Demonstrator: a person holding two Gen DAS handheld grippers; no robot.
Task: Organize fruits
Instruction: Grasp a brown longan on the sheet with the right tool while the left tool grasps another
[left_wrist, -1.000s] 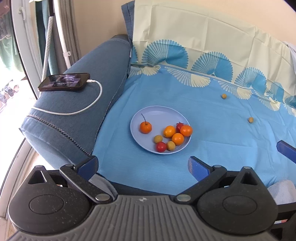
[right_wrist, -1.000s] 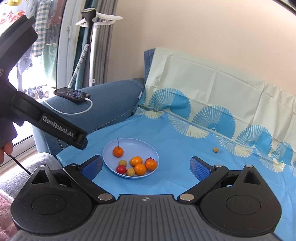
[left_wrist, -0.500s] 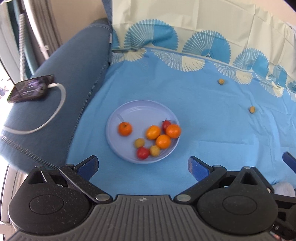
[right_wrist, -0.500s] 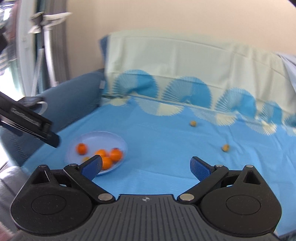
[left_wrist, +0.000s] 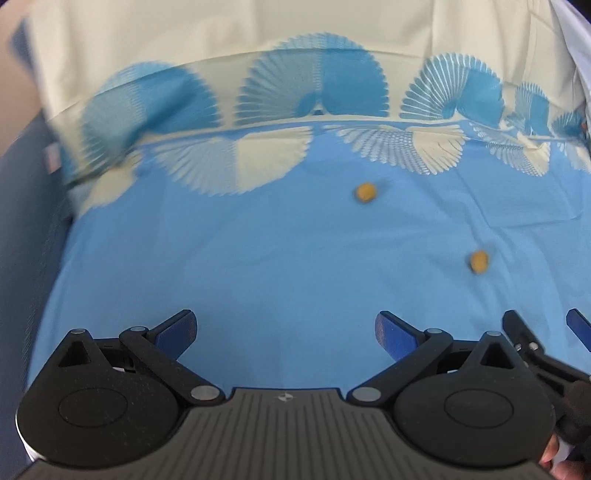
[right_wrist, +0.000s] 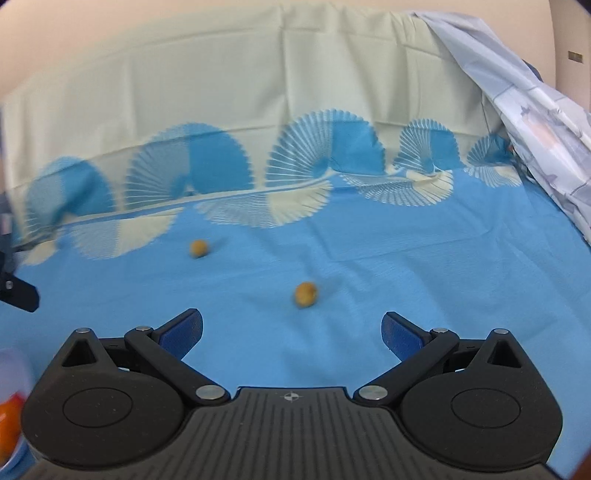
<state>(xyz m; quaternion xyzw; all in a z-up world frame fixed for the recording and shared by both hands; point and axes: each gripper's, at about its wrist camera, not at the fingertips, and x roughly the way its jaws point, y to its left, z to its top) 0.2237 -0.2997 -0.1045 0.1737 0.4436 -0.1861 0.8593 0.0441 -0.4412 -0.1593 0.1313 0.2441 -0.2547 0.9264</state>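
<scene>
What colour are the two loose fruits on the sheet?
Both loose fruits look yellowish-brown; right wrist view shows them best.

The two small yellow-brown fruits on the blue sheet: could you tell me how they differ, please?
The nearer fruit lies on plain blue sheet, roughly ahead of the open right claw; the farther fruit lies left of it, close to the fan pattern. The nearer looks larger, being closer. Both are round, yellow-brown and ungrasped.

The blue patterned sheet (right_wrist: 369, 280) lay flat and open ahead of both wide-spread grippers, broken only by two small yellowish-brown round fruits (right_wrist: 306, 294) (right_wrist: 199, 248), well apart from each other. The cream, fan-printed back cushion (left_wrist: 258, 48) closed off the far side. A draped pale-blue cloth (right_wrist: 535, 122) hemmed in the right edge, and the dark-blue sofa arm (left_wrist: 22, 206) the left.
</scene>
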